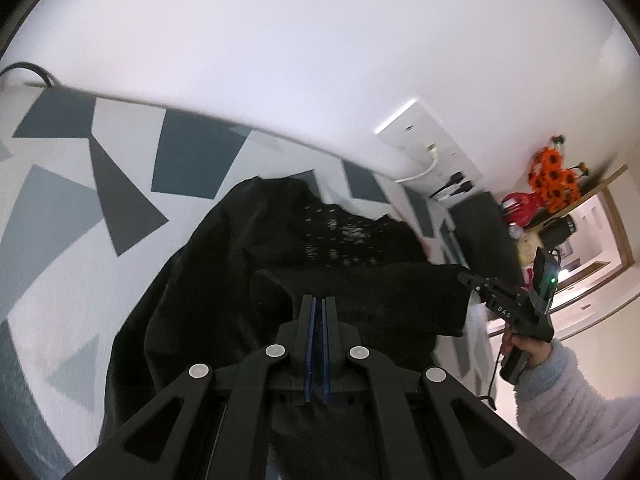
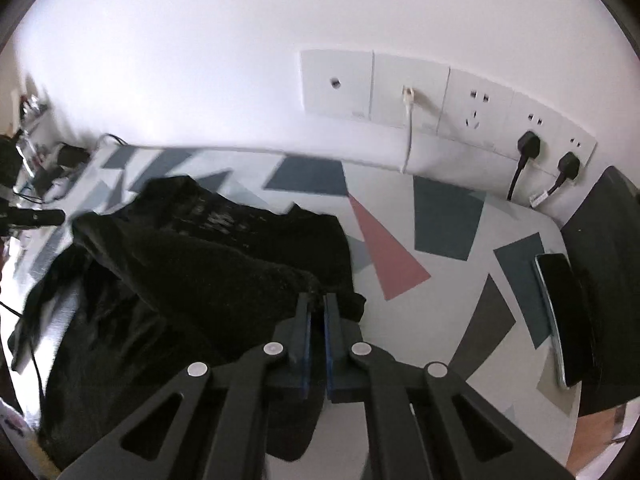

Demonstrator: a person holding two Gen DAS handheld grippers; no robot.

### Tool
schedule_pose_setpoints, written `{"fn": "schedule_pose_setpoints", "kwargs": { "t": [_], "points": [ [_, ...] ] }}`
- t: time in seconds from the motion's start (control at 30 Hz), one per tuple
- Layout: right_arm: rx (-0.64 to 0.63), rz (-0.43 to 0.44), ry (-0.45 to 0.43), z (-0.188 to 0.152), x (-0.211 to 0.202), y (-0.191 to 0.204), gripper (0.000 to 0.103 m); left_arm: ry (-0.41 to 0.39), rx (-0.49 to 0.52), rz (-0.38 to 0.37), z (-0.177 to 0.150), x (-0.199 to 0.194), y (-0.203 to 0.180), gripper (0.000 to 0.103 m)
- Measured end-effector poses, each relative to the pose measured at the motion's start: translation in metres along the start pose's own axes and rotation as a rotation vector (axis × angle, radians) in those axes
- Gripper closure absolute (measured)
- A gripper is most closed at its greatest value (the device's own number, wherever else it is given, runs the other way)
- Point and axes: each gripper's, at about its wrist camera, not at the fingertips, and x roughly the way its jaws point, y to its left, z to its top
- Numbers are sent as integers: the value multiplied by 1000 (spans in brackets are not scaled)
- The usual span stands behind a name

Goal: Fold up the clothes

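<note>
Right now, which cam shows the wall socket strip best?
Right wrist view. The wall socket strip sits near frame centre, facing the camera, with separate plates, a white cable and two black plugs readable. In the left wrist view the strip is smaller, seen at a steep angle, with little detail.

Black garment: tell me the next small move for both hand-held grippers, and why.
Probably carry the held edge forward together and lay it over the rest. Both the left hand-held gripper and the right hand-held gripper are shut on the black garment, which hangs lifted between them, while its far part still lies on the patterned table.
</note>
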Motion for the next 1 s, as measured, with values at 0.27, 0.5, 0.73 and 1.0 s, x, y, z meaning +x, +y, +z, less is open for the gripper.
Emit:
{"fn": "schedule_pose_setpoints", "kwargs": {
  "t": [0.27, 0.5, 0.73, 1.0],
  "points": [
    [2, -28, 108, 1, 54, -12, 91, 97, -62, 83, 14, 39, 28, 100],
    [261, 82, -134, -1, -4, -30, 14, -10, -136, 108, -7, -15, 43, 0],
    [314, 161, -149, -18, -31, 5, 10, -47, -134, 263, -62, -83, 55, 0],
    [232, 193, -87, -52, -44, 79, 10, -18, -127, 426, -141, -129, 57, 0]
  ]
}}
